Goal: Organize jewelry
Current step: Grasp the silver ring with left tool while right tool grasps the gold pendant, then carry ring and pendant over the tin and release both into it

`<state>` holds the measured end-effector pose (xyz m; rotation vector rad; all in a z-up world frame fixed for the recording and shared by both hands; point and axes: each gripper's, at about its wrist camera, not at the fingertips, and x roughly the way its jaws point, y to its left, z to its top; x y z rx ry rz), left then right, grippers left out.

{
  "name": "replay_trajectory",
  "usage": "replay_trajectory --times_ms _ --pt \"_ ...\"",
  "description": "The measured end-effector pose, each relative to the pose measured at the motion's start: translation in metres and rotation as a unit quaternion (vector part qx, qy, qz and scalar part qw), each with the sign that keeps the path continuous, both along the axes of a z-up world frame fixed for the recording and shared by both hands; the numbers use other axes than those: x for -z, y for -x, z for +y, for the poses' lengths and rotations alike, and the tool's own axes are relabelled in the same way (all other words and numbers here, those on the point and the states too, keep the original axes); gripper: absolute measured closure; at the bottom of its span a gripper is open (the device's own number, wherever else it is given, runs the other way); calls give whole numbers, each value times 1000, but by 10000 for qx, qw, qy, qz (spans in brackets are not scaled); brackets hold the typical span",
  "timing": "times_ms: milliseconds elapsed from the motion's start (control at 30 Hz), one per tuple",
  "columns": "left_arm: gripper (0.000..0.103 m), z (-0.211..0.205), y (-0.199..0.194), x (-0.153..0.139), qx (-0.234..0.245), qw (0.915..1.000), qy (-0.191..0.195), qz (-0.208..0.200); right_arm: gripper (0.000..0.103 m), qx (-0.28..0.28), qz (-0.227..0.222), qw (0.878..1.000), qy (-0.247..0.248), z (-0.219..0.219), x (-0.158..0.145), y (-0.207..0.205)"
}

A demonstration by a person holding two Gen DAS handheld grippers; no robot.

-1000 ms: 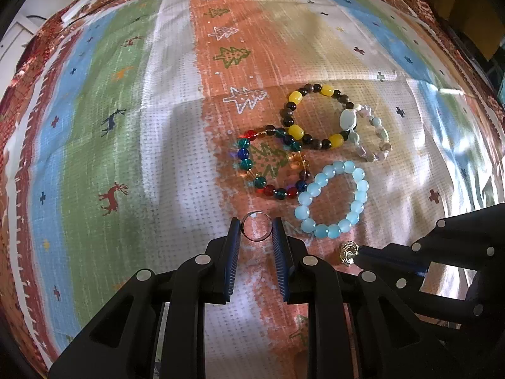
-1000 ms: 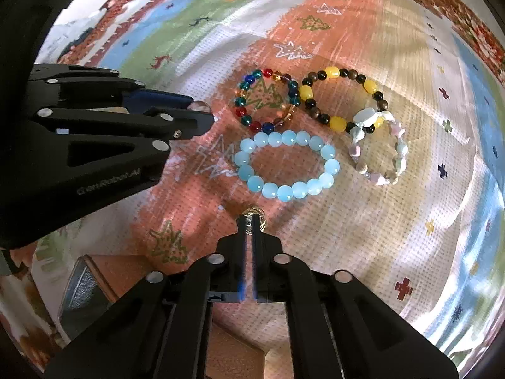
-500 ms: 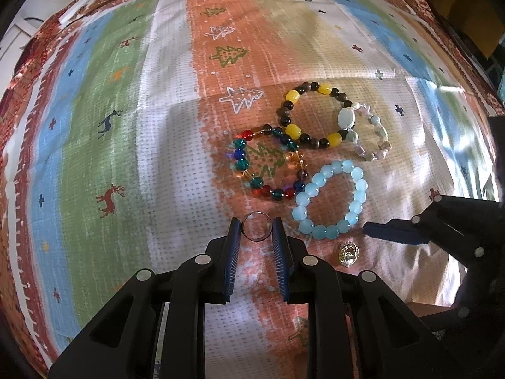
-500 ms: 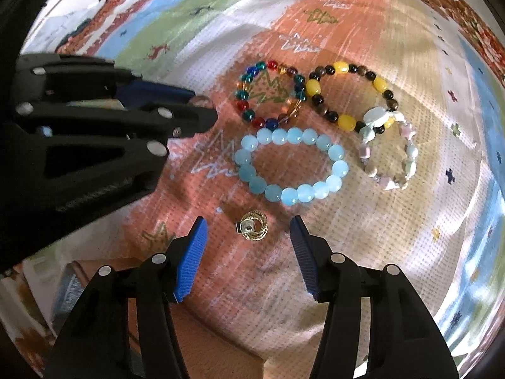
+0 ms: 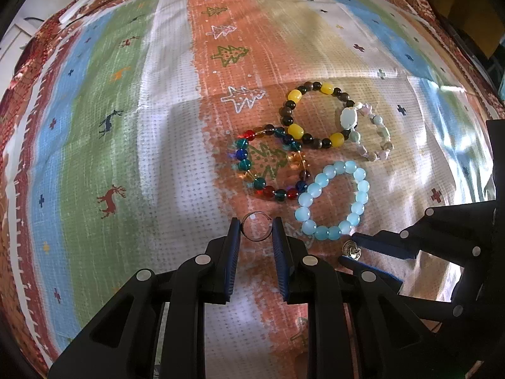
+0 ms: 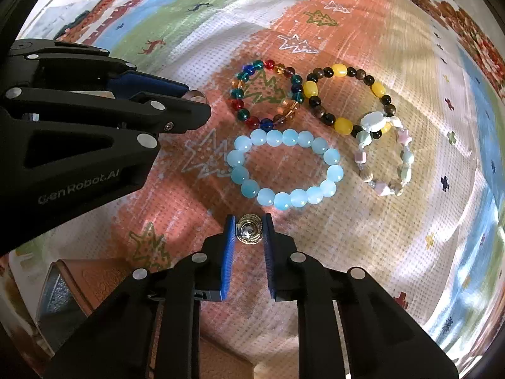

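The right gripper (image 6: 249,234) has its jaws clamped on a gold ring (image 6: 249,230); the left gripper (image 5: 256,230) grips a thin silver ring (image 5: 257,226). Just beyond, 4 bead bracelets lie clustered on the patterned cloth (image 5: 120,145), the pale blue bracelet (image 6: 285,168) nearest.

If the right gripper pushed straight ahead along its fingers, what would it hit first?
Probably the light blue bead bracelet, lying just beyond the gold ornament that the right gripper pinches. Depth is unclear.
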<state>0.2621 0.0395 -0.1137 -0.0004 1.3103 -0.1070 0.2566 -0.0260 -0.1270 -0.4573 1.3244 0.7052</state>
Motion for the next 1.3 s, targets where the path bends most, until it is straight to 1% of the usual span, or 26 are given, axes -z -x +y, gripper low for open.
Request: replay_trajectory --times_ms 267,500,700,933,1100,1200,1300 --pt "83 1 3 -5 -21 10000 58 -66 85 -14 -24 10000 -63 -9 -4 5" --pt "83 0 14 -17 -38 9997 149 -189 86 153 -159 9994 -258 -24 -24 6" --pt "83 -4 26 -34 -45 9989 263 -384 86 522 -451 9960 -575 -50 -51 16" --pt "83 -9 41 -51 -57 9975 387 -595 86 945 -776 9888 -856 -74 -73 26" --pt "83 -6 54 -61 -108 9959 495 -749 86 1005 -1089 9848 -911 -85 -85 44" --pt "83 -5 65 -70 -94 9943 615 -867 86 987 -1144 9833 -1019 -90 -91 57" --pt "83 -7 75 -75 -70 9931 654 -970 86 924 -1394 9809 -998 -91 -97 68"
